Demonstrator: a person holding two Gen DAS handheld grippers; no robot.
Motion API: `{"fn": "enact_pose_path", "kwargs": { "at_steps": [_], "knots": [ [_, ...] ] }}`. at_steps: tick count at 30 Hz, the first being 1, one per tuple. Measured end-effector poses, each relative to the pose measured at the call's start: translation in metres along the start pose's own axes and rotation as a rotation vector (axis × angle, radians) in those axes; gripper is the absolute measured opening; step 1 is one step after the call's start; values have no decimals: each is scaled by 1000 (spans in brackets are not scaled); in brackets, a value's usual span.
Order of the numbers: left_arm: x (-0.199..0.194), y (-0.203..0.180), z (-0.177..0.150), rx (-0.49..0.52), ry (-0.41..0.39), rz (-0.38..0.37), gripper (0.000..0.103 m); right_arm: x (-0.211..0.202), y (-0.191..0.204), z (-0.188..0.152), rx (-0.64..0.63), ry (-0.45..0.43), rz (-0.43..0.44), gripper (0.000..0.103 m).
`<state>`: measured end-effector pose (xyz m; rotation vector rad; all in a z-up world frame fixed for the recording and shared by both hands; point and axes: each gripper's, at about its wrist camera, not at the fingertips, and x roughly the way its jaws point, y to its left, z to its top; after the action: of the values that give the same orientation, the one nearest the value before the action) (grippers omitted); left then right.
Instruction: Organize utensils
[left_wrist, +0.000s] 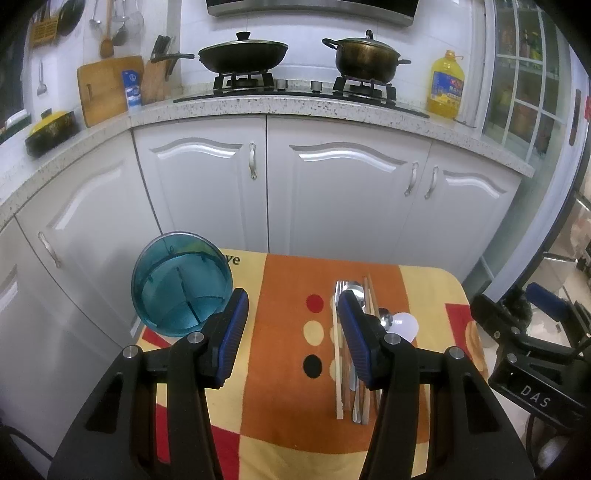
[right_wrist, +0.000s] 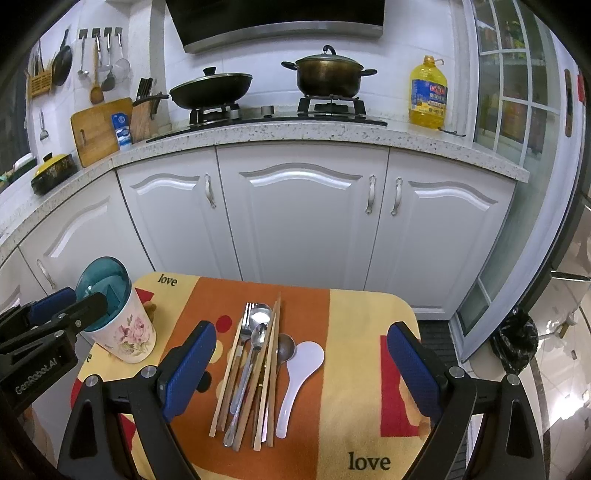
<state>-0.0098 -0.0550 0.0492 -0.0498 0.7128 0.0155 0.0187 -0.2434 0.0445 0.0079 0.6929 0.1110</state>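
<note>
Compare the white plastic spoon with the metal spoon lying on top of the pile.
The white plastic spoon is opaque, broad and short, and lies at the pile's right edge on the cloth. The metal spoon is shiny, slim and longer, and rests across the chopsticks. Both lie flat, bowls pointing toward the cabinets.

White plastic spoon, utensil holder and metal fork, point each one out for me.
white plastic spoon (right_wrist: 297, 373): right wrist view, on its handle.
utensil holder (right_wrist: 125, 332): right wrist view, on its floral wall.
metal fork (right_wrist: 248, 310): right wrist view, on its tines.
</note>
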Motion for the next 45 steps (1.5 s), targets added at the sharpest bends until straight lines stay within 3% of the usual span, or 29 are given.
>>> {"fn": "enact_pose_path", "kwargs": {
  "at_steps": [5,45],
  "knots": [
    [1,-3,-2,10,2,24,50,1,0,0,3,7,0,93],
    [8,-4,0,8,29,7,50,2,-3,-1,27,-3,27,93]
  ]
}}
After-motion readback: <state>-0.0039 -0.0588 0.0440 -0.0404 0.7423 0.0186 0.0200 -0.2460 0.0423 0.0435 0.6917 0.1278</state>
